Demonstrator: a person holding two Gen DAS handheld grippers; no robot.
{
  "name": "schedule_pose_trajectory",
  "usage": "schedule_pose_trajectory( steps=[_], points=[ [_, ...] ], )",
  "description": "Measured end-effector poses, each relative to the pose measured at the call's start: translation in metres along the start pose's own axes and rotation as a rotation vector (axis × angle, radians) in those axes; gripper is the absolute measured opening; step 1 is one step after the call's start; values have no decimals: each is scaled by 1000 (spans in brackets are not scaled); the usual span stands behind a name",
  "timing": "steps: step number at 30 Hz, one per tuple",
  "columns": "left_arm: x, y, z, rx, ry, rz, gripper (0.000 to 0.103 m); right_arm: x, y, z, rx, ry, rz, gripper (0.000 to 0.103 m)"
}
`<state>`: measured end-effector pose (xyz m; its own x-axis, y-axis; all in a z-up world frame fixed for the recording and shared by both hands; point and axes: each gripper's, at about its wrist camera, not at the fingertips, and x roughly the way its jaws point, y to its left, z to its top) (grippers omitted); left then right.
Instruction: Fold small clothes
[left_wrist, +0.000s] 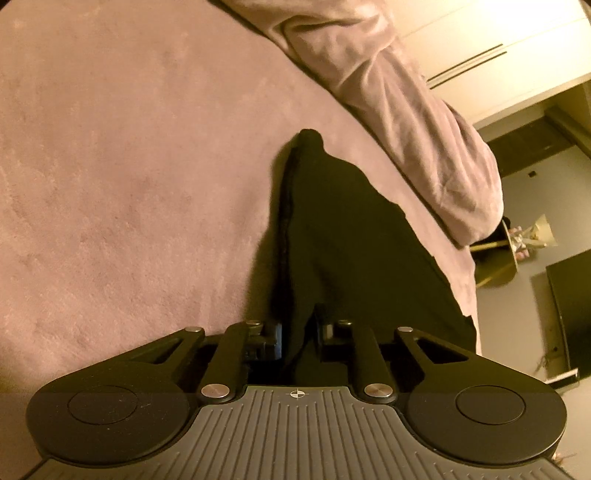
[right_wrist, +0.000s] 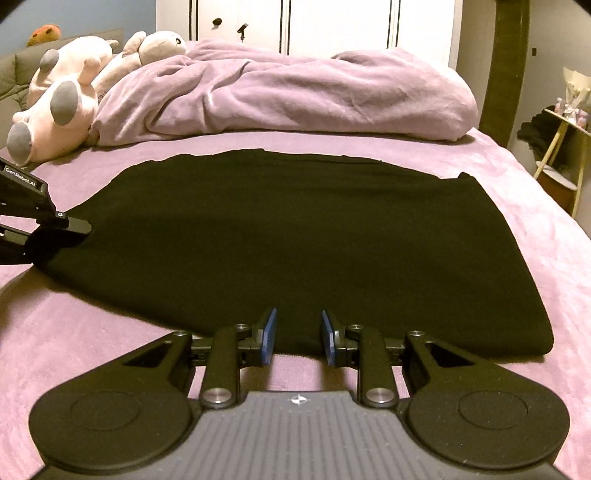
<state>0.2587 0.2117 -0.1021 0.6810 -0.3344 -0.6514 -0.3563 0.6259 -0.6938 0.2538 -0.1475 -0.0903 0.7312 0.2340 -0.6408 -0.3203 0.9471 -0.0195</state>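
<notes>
A black garment (right_wrist: 295, 236) lies spread flat on the pink bed sheet (right_wrist: 92, 332). My left gripper (left_wrist: 298, 332) is shut on the garment's left edge; the cloth (left_wrist: 332, 229) runs up between its jaws. It also shows in the right wrist view (right_wrist: 74, 225) at the garment's left corner. My right gripper (right_wrist: 298, 332) is open, its blue-padded fingers (right_wrist: 269, 332) standing just at the garment's near edge, holding nothing.
A rumpled pink duvet (right_wrist: 277, 96) lies across the far side of the bed. Plush toys (right_wrist: 62, 96) lie at the far left. A white wardrobe (right_wrist: 295, 22) stands behind. A small side table (right_wrist: 561, 147) stands right of the bed.
</notes>
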Motion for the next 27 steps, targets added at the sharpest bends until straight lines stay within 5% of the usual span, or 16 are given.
schedule_pose_trajectory(
  steps=[27],
  points=[
    [0,5,3,-3,14,-6,16,6,21,-3,-73,-30,9,24]
  ],
)
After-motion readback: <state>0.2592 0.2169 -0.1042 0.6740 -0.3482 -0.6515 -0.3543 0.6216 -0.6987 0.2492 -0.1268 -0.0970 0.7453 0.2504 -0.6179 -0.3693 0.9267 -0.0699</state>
